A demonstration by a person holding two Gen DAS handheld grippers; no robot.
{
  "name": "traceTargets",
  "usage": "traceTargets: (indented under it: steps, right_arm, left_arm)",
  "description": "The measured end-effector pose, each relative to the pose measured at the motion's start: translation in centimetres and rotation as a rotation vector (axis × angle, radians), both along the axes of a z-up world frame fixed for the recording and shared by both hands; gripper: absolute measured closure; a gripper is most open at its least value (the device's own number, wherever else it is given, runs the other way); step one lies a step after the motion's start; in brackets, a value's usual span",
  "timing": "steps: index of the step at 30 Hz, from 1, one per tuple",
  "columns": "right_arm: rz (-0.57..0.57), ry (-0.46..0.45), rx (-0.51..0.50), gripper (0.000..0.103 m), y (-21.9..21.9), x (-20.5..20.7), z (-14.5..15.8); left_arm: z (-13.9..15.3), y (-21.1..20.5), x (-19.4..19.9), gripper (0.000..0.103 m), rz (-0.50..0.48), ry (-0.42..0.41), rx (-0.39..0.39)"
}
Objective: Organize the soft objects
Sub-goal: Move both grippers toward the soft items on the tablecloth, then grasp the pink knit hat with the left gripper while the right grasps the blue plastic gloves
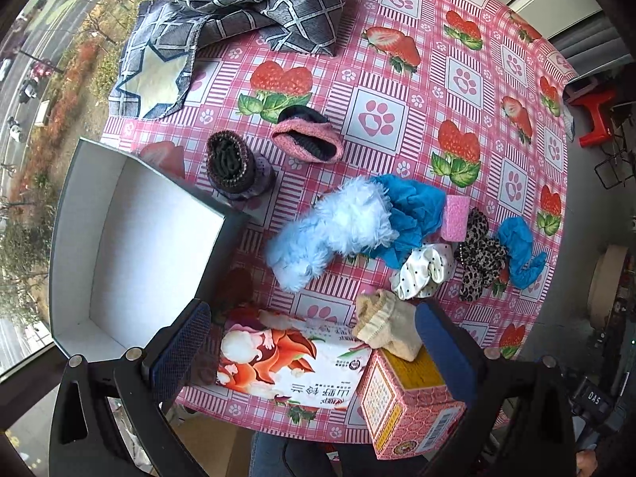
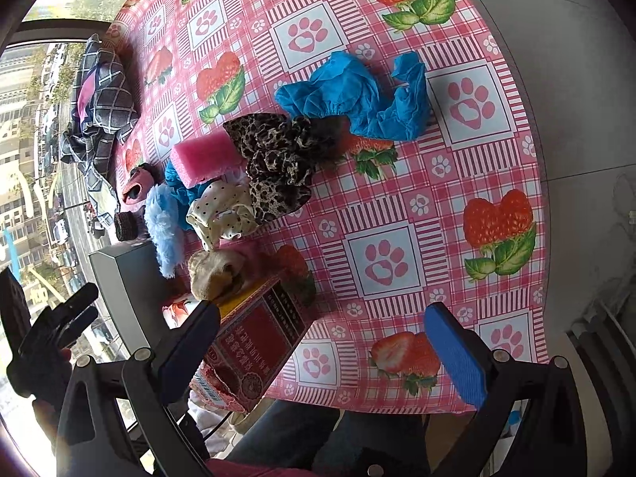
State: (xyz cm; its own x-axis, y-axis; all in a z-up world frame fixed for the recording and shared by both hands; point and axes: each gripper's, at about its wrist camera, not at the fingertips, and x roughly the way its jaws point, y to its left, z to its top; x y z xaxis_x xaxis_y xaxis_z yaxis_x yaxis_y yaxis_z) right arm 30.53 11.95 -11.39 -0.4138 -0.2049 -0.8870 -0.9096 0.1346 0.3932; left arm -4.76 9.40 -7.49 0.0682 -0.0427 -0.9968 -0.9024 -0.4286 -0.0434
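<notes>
Soft items lie in a pile mid-table: a fluffy light-blue sock (image 1: 338, 230), blue cloths (image 1: 413, 210), a pink sponge (image 1: 456, 218), a leopard scrunchie (image 1: 479, 254), a polka-dot scrunchie (image 1: 421, 272) and a beige sock (image 1: 387, 324) resting on a pink carton (image 1: 401, 401). A grey box (image 1: 131, 238) with a white inside stands at the left. My left gripper (image 1: 314, 351) is open above the tissue pack (image 1: 286, 361) and carton. My right gripper (image 2: 322, 351) is open over the near table edge, beside the carton (image 2: 254, 342). The pile also shows in the right wrist view (image 2: 274, 159).
A pink-cuffed sock (image 1: 308, 135) and a dark rolled sock (image 1: 234, 167) lie behind the box. Checked grey fabric (image 1: 238, 12) is heaped at the far edge by the window. A red stool (image 1: 596, 119) stands beyond the table at the right.
</notes>
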Motion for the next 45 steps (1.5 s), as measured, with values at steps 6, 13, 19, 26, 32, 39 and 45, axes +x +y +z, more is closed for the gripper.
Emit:
traceTargets:
  steps: [6,13,19,26,32,39,45]
  right_arm:
    - [-0.002,-0.076,0.052,0.000,2.3,0.9,-0.4]
    - [-0.076,-0.115,0.091,0.000,6.5,1.7,-2.6]
    - [-0.234,-0.123,0.056,0.000,7.9,3.8,-5.0]
    - [-0.329,-0.111,0.015,0.000,8.4,4.9,-7.7]
    - [-0.315,-0.115,0.038,0.000,9.7,3.4,-9.9]
    - [-0.211,-0.215,0.049,0.000,10.1,0.5,-11.5]
    - [-0.105,-0.298,0.095,0.052,10.2,-1.2,-10.7]
  left_arm:
    - [-2.7,4.2,-0.9,0.000,-0.030,0.019,0.020]
    - [-5.9,7.8,-2.2,0.000,-0.037,0.016,0.010]
    - [-8.9,9.5,-3.6,0.000,-0.019,0.016,-0.031]
    - [-11.9,10.5,-3.5,0.000,-0.039,0.034,-0.078]
    - [-13.8,11.4,-1.9,0.002,-0.088,0.056,-0.104]
    - [-15.6,11.6,-0.9,0.031,-0.095,0.077,-0.133]
    - [-14.7,11.7,-1.6,0.071,-0.080,0.074,-0.087]
